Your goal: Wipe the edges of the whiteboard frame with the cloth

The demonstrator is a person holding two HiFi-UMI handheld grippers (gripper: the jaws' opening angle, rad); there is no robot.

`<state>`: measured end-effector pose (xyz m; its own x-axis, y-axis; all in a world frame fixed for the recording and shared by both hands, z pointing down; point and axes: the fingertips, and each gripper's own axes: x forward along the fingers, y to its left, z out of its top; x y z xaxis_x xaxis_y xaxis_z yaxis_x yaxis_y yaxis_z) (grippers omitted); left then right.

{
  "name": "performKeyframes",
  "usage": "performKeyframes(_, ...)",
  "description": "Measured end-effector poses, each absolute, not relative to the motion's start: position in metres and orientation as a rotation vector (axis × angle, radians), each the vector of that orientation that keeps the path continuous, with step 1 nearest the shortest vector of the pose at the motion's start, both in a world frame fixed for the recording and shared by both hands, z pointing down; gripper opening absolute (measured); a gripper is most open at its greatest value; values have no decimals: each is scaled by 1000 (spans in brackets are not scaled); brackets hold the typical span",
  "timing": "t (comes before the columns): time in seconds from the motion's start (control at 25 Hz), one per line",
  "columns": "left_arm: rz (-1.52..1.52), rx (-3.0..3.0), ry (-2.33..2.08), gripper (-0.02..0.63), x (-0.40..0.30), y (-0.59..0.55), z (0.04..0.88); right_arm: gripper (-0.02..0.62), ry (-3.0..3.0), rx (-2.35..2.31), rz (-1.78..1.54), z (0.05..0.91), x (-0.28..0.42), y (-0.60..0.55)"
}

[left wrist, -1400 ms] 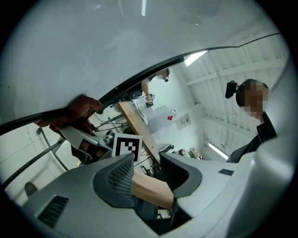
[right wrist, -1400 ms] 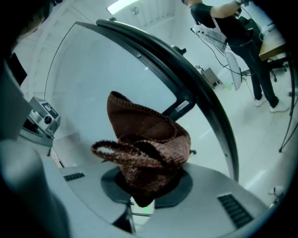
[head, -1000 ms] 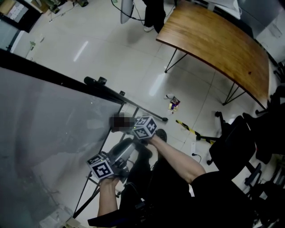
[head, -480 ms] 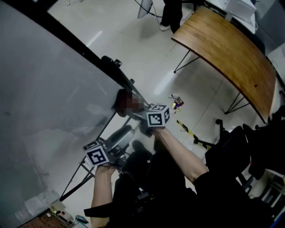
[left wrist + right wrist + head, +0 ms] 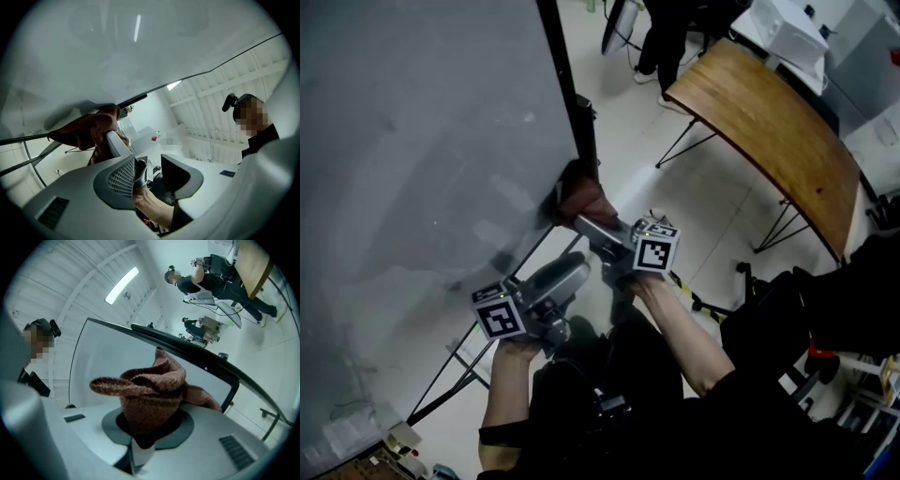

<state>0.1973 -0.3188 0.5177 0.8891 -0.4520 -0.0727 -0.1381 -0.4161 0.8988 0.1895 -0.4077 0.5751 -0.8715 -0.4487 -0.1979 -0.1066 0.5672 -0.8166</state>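
Person (image 5: 609,412) holding tongs in each hand. Left tongs (image 5: 148,172), nearest, have jaws apart with nothing gripped between them. Just beyond them, right tongs (image 5: 149,430) are clamped on a bunched brown cloth (image 5: 151,397), which lies against the black whiteboard frame (image 5: 197,355) directly ahead of their tips.

- An office or lab-like workroom, by the look of it.
- A large whiteboard (image 5: 422,141) on a black stand fills the left.
- A curved wooden table (image 5: 769,122) on thin black legs stands far right.
- A black office chair (image 5: 773,309) sits near right.
- Pale glossy floor tiles (image 5: 628,122); a strip light (image 5: 122,284) on a ribbed white ceiling.
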Motion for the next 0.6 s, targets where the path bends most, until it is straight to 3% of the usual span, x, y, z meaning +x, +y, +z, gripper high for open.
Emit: performKeyframes(0.6, -484, 2051, -237, 172, 138, -217, 471, 57, 2324, -594, -1154, 510, 164, -290)
